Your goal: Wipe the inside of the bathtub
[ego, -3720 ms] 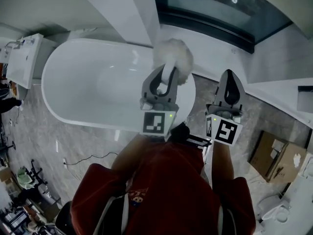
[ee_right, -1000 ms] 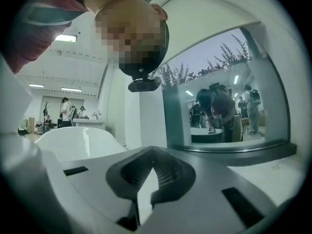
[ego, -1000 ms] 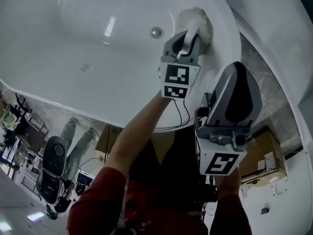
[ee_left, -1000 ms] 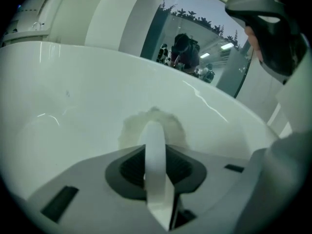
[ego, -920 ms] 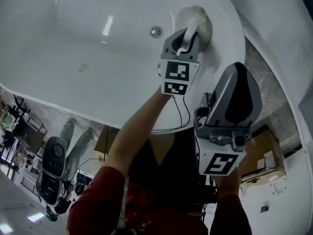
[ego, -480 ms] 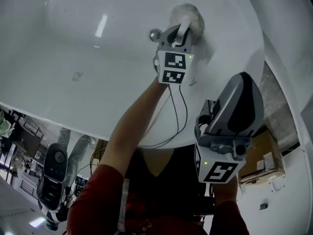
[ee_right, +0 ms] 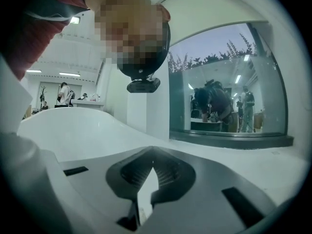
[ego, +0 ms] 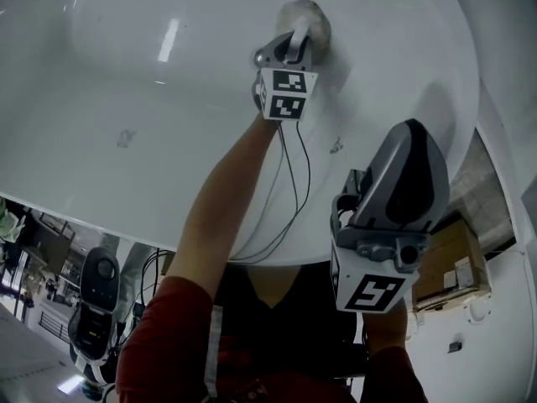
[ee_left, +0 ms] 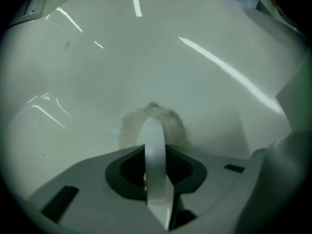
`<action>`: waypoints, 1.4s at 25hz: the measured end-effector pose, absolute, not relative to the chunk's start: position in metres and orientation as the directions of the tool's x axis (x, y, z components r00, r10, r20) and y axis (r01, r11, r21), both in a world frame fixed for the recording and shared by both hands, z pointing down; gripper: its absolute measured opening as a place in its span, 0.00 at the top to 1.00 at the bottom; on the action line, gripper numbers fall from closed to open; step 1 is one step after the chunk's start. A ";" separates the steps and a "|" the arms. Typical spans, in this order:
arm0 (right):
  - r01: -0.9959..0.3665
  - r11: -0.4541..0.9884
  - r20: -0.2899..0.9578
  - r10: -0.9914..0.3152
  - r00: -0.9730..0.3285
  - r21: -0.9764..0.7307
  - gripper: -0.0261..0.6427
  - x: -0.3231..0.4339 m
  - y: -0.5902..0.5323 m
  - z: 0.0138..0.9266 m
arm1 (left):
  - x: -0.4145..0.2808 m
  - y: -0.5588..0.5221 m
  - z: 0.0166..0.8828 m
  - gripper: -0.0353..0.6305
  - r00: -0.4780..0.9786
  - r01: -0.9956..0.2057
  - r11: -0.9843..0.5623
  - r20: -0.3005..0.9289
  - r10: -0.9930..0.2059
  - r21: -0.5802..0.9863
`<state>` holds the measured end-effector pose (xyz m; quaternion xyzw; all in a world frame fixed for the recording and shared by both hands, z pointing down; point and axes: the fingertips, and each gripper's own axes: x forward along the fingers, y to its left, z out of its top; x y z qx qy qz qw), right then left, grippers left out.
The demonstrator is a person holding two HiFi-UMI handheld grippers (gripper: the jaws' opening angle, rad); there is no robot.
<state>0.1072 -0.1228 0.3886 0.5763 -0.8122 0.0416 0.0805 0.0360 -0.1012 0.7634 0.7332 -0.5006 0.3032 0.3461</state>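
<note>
Gripping: the left gripper [ego: 290, 47] has its jaws closed on the flat white handle [ee_left: 155, 160] of a fluffy wiping pad. The handle stands on edge between the jaws and runs straight forward from them.
Pad head [ego: 302, 19]: a pale, fuzzy clump just past the left gripper's tips, pressed against the inner wall of the bathtub.
Bathtub [ego: 126, 82]: white and glossy. Its inside fills the space ahead of and around the left gripper, with bright streaks of reflected light ahead of that gripper to both sides.
Forearm [ego: 226, 217]: bare, it reaches from a red sleeve [ego: 168, 342] over the tub's rim and ends behind the left gripper.
Cables [ego: 292, 183]: thin dark wires hang from the back of the left gripper and loop down beside the forearm.
Right gripper [ee_right: 151, 172]: its jaws meet at the tips with nothing between them. It is held well behind and to the right of the left gripper, near the tub's rim, and touches nothing that can be seen.
Window [ee_right: 229, 82]: a large pane ahead and to the right of the right gripper, with figures of people showing in the glass.
Cardboard box [ego: 457, 254]: on the floor, below and to the right of the right gripper.
</note>
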 end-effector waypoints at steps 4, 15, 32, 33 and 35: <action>-0.947 0.320 0.186 -0.933 -0.309 0.029 0.94 0.108 -0.119 0.394 | 0.032 -0.103 0.769 0.80 0.314 -0.944 -0.264 0.786 -0.532 0.199; -0.946 0.313 0.144 -0.943 -0.299 0.086 0.94 0.104 -0.112 0.339 | 0.039 -0.104 0.681 0.80 0.417 -0.896 -0.380 0.724 -0.549 0.228; -0.970 0.148 0.057 -0.989 -0.140 0.190 0.94 0.147 -0.052 0.174 | 0.089 0.001 0.418 0.80 0.720 -0.657 -0.627 0.593 -0.360 0.418; -0.972 0.133 0.050 -0.991 -0.126 0.192 0.94 0.151 -0.049 0.169 | 0.096 0.012 0.413 0.80 0.738 -0.635 -0.633 0.591 -0.326 0.443; -0.976 0.102 0.040 -0.995 -0.096 0.193 0.94 0.158 -0.044 0.164 | 0.108 0.032 0.407 0.80 0.766 -0.593 -0.643 0.585 -0.265 0.485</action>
